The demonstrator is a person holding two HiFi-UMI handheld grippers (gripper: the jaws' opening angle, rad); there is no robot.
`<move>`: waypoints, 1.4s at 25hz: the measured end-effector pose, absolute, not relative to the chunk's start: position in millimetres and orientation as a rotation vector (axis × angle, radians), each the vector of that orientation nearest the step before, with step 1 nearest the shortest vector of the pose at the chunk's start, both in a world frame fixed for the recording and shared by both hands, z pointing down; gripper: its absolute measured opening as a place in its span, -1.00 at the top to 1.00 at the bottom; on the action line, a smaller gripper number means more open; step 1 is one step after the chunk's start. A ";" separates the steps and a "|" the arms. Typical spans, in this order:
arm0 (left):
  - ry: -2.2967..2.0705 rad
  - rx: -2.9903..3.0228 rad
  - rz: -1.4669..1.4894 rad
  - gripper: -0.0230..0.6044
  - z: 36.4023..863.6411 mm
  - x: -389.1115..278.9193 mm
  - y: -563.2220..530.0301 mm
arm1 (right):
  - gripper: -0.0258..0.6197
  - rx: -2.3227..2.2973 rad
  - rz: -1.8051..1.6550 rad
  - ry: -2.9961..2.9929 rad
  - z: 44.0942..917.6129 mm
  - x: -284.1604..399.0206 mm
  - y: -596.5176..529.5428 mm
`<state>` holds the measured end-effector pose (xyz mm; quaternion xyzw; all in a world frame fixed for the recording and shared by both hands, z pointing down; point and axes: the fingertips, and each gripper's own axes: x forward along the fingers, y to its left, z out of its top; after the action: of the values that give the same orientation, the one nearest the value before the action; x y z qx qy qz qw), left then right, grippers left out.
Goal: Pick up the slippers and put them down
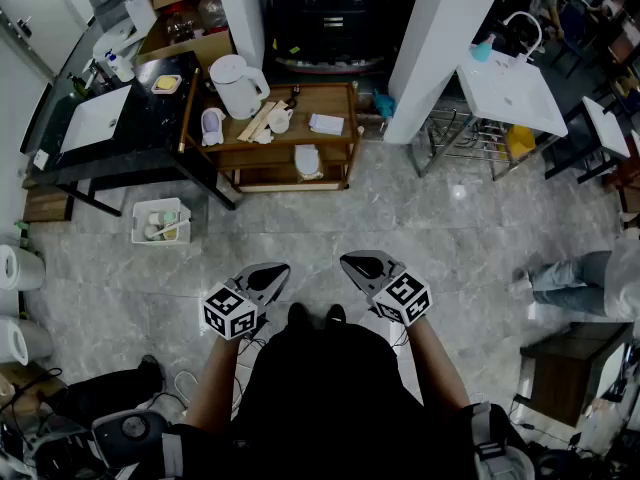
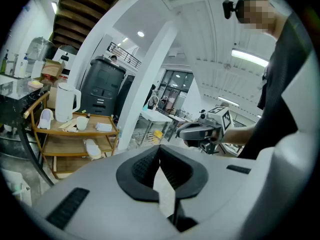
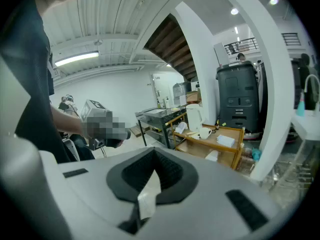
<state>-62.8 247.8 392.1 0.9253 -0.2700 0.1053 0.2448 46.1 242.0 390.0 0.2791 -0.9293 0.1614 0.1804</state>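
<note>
Two pale slippers are on the wooden shelf cart [image 1: 345, 98] across the floor. One slipper [image 1: 212, 125] stands at the top shelf's left end, and the other slipper [image 1: 307, 160] lies on the lower shelf. In the left gripper view the upper slipper [image 2: 45, 118] and the lower slipper [image 2: 92, 148] are far off to the left. My left gripper [image 1: 272, 268] and right gripper [image 1: 352, 261] are held side by side at waist height, well short of the cart. Both are shut with nothing in them. The left gripper's [image 2: 160, 148] jaws meet, as do the right gripper's [image 3: 154, 158].
A white kettle [image 1: 238, 85], a cup [image 1: 280, 120] and papers share the cart's top shelf. A black table [image 1: 150, 128] stands to its left, with a white bin [image 1: 160, 220] on the floor. A white pillar [image 1: 430, 48], a sink stand [image 1: 510, 93] and a seated person's legs [image 1: 580, 280] are to the right.
</note>
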 end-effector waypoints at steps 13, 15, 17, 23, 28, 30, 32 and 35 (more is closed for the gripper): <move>-0.747 2.517 0.274 0.89 392.2 -61.5 256.6 | 0.90 0.725 0.487 -2.681 385.6 38.7 255.6; -0.749 2.516 0.274 0.89 392.3 -60.6 258.7 | 0.90 0.712 0.489 -2.703 383.3 38.5 257.9; -0.753 2.511 0.274 0.89 392.6 -61.4 260.6 | 0.90 0.713 0.493 -2.714 381.9 38.0 258.4; -0.762 2.506 0.276 0.89 393.7 -59.5 265.3 | 0.90 0.719 0.470 -2.695 386.0 42.2 261.7; -0.774 2.507 0.279 0.89 389.9 -48.6 265.0 | 0.90 0.728 0.466 -2.692 385.8 55.5 261.9; -0.775 2.508 0.283 0.89 389.2 -45.6 265.0 | 0.90 0.734 0.460 -2.690 385.9 59.1 261.6; -0.777 2.507 0.289 0.89 389.7 -43.5 267.0 | 0.90 0.733 0.456 -2.690 387.0 61.4 262.6; -0.789 2.505 0.301 0.89 391.1 -39.1 270.9 | 0.90 0.721 0.456 -2.690 392.2 66.3 265.8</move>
<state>-39.1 270.9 391.1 0.9184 -0.2892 0.1102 0.2467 66.3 265.8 392.2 0.2521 -0.9411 0.1595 0.1589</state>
